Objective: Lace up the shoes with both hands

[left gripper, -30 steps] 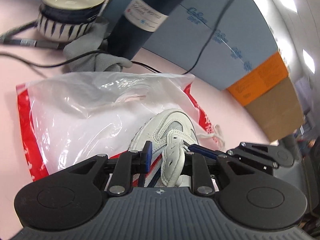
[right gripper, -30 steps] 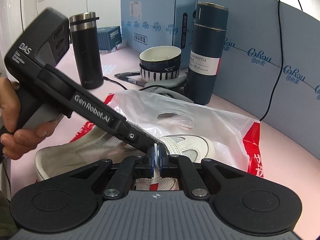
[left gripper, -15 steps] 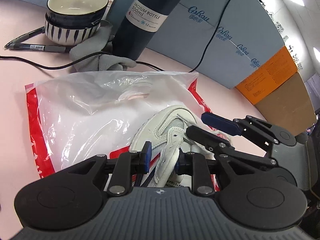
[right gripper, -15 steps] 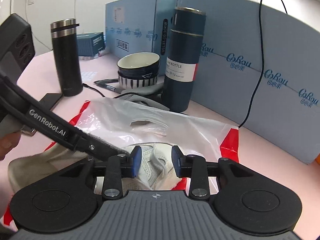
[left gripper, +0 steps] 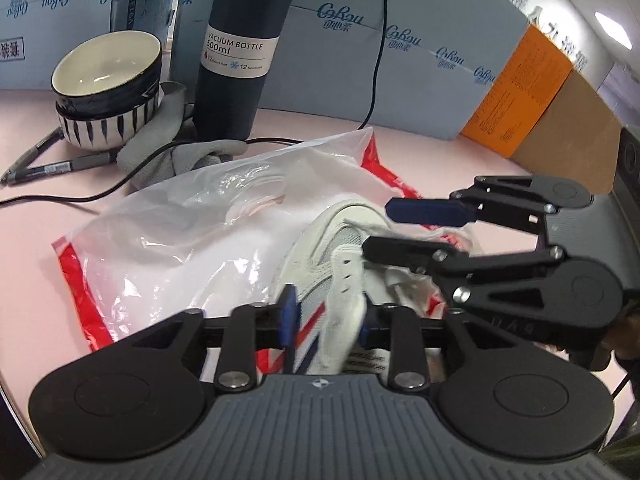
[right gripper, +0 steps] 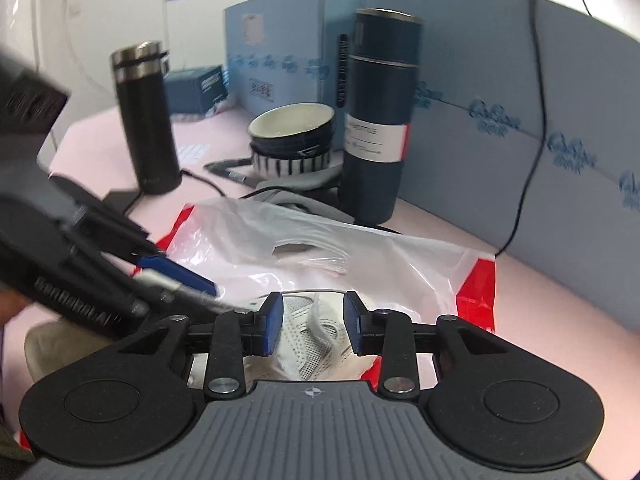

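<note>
Left wrist view: white shoe is lying on the plastic bag, toe toward the bottle. Left gripper is opening, its jaws straddling the eyelet flap without pressing. Right gripper is standing partly open over the mesh toe, holding nothing. Judged step: regrasping between lacings; next move calls for finding the loose lace end.
</note>
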`<state>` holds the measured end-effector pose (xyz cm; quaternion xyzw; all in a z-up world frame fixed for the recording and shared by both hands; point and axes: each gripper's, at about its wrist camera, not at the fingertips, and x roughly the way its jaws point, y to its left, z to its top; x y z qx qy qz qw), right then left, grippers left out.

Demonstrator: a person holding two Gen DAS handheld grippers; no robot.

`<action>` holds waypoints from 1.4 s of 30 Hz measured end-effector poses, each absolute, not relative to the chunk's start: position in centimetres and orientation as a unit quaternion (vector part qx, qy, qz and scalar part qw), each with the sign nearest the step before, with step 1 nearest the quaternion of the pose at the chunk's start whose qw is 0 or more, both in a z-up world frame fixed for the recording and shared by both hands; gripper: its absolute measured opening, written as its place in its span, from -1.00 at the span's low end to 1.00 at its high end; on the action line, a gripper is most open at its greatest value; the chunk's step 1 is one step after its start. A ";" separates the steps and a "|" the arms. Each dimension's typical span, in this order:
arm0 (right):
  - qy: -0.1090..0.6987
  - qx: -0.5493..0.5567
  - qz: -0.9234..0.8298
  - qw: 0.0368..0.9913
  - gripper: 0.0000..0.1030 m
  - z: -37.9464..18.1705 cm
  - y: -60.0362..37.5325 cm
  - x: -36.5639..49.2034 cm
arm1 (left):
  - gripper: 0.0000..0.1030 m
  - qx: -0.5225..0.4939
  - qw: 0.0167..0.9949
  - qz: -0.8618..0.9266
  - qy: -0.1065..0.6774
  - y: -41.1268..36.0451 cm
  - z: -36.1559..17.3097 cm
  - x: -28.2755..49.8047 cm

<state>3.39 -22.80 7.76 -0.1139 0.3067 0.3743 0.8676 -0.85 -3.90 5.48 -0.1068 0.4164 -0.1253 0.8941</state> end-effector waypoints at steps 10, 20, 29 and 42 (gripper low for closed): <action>0.306 -0.116 0.399 0.857 -0.93 7.0 -22.9 3.6 | -0.09 0.025 0.904 -0.156 0.397 -5.9 6.3 -1.4; 0.302 0.020 0.437 0.847 -0.95 9.3 -25.7 2.3 | -0.79 0.164 0.884 -0.219 0.379 -8.0 7.0 -1.4; 0.325 0.105 0.423 0.840 -0.95 7.8 -26.5 0.7 | -0.78 -0.162 0.861 -0.179 0.448 -2.2 6.0 0.8; 0.345 0.118 0.381 0.850 -0.95 5.9 -26.3 0.4 | -0.75 -0.415 0.776 -0.136 0.455 1.8 2.2 0.7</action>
